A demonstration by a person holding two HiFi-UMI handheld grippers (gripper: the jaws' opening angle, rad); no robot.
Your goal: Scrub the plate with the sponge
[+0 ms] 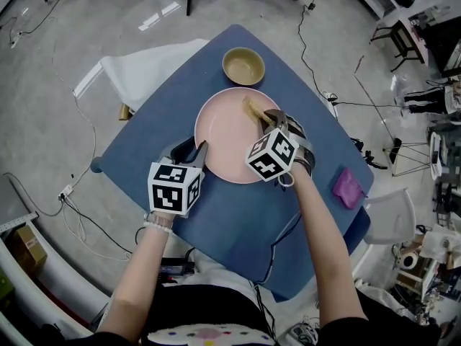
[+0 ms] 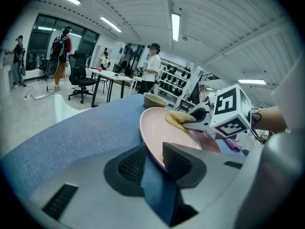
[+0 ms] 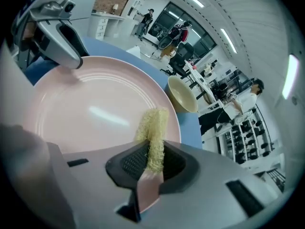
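1. Right gripper view: the right claw (image 3: 150, 159) pinches the yellow sponge (image 3: 153, 132), whose long axis runs straight ahead out of the jaws over the pink plate (image 3: 95, 109).
2. Head view: the sponge sits at the plate's far-right part, with bare surface spreading left and toward the person.
3. Left gripper view: the left claw (image 2: 153, 159) clamps the plate's near rim on the blue bench (image 2: 71, 132).
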